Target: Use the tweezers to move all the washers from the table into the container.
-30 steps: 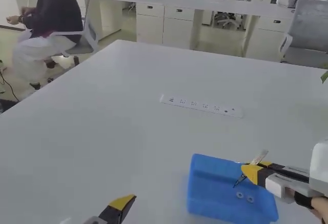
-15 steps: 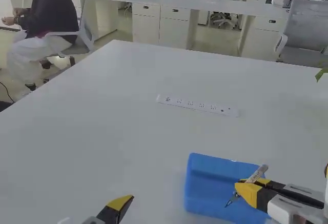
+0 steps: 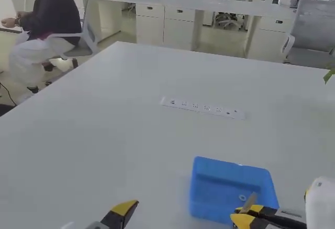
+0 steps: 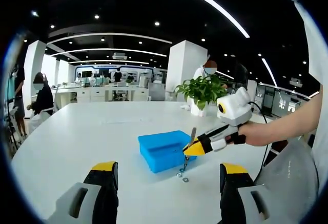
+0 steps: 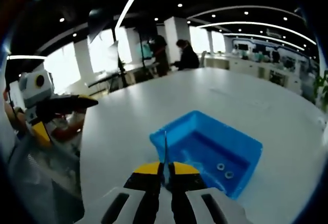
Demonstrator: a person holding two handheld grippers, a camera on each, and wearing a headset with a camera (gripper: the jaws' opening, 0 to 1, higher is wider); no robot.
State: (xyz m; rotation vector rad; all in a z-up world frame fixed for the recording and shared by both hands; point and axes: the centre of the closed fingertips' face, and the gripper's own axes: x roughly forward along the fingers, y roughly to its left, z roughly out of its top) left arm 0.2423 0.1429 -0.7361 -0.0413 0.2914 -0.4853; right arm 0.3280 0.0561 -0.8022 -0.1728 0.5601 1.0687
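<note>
The blue container (image 3: 230,184) sits on the white table (image 3: 131,134) near its front edge. Two washers (image 5: 224,170) lie inside the container (image 5: 205,149). In the left gripper view, two more washers (image 4: 182,177) lie on the table just in front of the container (image 4: 164,149). My right gripper (image 5: 165,168) is shut on the tweezers (image 5: 165,152). In the left gripper view the tweezers (image 4: 187,155) point down at those loose washers. The right gripper (image 3: 243,218) hangs at the container's near side. My left gripper (image 4: 168,168) is open with nothing between its fingers, and its yellow tip (image 3: 124,209) is left of the container.
A white power strip (image 3: 204,107) lies across the middle of the table. A person sits on a chair (image 3: 78,40) at the far left, off the table. A potted plant (image 4: 202,92) stands beyond the container. Desks and cabinets line the back.
My right gripper with the tweezers has drawn back from above the container to its near edge and sunk lower in the head view. The left gripper has stayed put.
</note>
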